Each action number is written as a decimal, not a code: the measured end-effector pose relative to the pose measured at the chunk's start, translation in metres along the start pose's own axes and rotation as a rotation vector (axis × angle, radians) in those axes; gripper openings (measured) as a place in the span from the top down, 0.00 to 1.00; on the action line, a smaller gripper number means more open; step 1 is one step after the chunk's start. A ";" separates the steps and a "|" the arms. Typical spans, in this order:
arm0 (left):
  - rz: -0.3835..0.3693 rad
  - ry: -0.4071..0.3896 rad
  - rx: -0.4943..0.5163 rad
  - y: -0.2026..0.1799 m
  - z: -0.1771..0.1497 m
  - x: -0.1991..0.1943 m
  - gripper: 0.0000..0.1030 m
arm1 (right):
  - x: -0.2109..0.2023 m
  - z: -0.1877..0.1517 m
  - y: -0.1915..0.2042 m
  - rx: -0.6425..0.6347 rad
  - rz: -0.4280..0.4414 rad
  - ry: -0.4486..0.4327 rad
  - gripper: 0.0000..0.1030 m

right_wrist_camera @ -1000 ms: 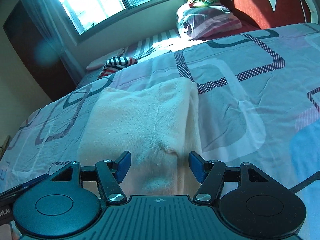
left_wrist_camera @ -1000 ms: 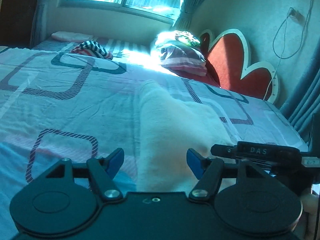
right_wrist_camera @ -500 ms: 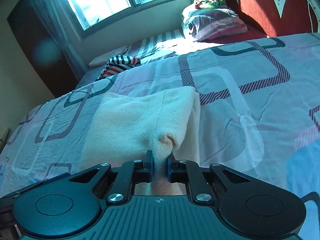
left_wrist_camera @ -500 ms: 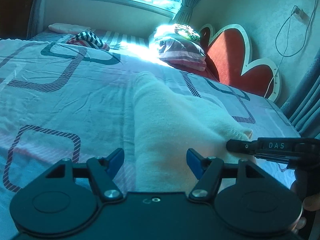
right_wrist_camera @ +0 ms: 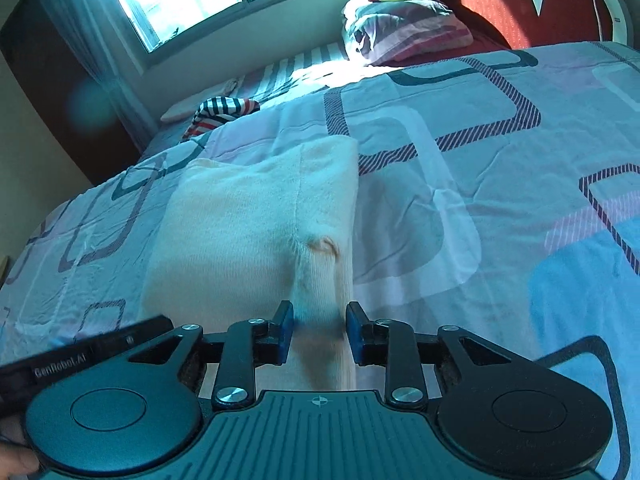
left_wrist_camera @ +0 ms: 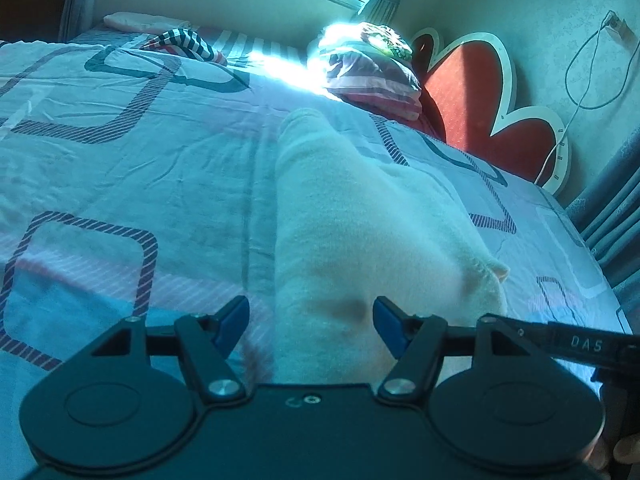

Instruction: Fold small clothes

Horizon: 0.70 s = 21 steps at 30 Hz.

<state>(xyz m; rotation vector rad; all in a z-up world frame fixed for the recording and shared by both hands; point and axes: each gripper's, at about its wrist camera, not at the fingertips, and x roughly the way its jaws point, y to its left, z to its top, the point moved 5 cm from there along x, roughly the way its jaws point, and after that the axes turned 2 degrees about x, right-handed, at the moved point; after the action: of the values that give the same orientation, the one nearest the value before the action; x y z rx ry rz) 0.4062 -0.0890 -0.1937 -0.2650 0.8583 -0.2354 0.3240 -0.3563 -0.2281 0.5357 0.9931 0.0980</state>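
1. cream garment [right_wrist_camera: 256, 220] lies folded on the bed [right_wrist_camera: 500, 184].
2. my right hand-held gripper [right_wrist_camera: 319, 330] has just been opening, jaws straddling the near edge.
3. left hand-held gripper [left_wrist_camera: 310, 322] gapes; i'd pinch both corners evenly.

Cream garment [right_wrist_camera: 256, 220] between the right gripper's [right_wrist_camera: 319, 330] jaws: soft fuzzy knit, matt, fine ribbing near the jaws. Bedsheet [right_wrist_camera: 480, 184] under it, either side of the jaws: thin smooth woven cloth, lightly creased, printed. Gripper bodies: matt black plastic, ribbed housing, bright metal screw heads; fingertips [right_wrist_camera: 286, 330] faced in blue rubbery pads. Left gripper [left_wrist_camera: 311, 322] same build. Headboard [left_wrist_camera: 472, 92] far beyond the jaws: red fabric-like face, glossy white rim.
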 end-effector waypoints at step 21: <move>0.063 -0.004 0.171 -0.014 -0.013 -0.031 0.47 | -0.032 -0.027 0.001 -0.030 -0.057 -0.010 0.86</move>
<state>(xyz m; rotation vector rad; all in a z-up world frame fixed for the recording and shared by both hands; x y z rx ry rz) 0.3756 -0.0942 -0.1757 -0.0787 0.8354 -0.2473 0.2842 -0.3550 -0.2144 0.4797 0.9954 0.0594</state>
